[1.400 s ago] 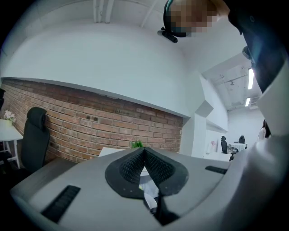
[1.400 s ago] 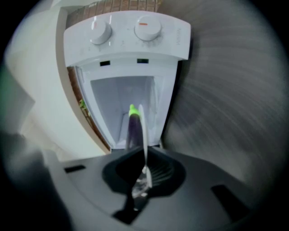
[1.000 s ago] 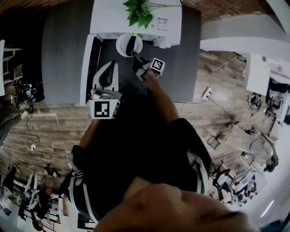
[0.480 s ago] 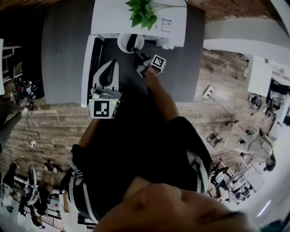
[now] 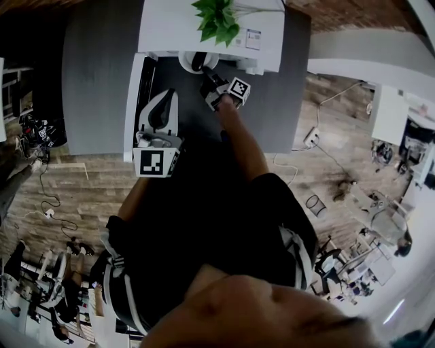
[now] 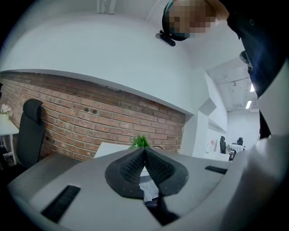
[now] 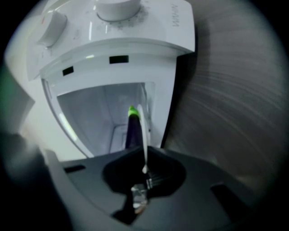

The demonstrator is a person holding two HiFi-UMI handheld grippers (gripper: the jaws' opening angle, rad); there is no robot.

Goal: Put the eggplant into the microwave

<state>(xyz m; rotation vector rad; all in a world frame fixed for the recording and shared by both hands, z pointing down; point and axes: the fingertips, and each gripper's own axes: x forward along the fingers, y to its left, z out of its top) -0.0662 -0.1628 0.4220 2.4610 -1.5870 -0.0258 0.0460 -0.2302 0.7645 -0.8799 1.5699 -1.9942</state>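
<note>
A dark purple eggplant (image 5: 198,62) with a green stem lies on a white plate (image 5: 185,62) at the mouth of the white microwave (image 5: 177,27). My right gripper (image 5: 207,80) is shut on the plate's rim. In the right gripper view the plate (image 7: 143,135) stands edge-on between the jaws, the eggplant (image 7: 132,128) lies against it, and the open microwave (image 7: 135,40) cavity is straight ahead. My left gripper (image 5: 160,95) hovers beside the open microwave door (image 5: 134,102). In its own view the left gripper (image 6: 144,149) is shut with nothing in it.
A green plant (image 5: 217,19) sits on top of the microwave, which stands on a dark grey table (image 5: 95,81). The open door juts out toward me at the left. A brick wall (image 6: 90,122) rises behind. Cables and a socket strip (image 5: 310,139) lie on the wooden floor.
My right gripper has carried the plate with the eggplant a little further toward the microwave cavity. The left gripper has barely shifted.
</note>
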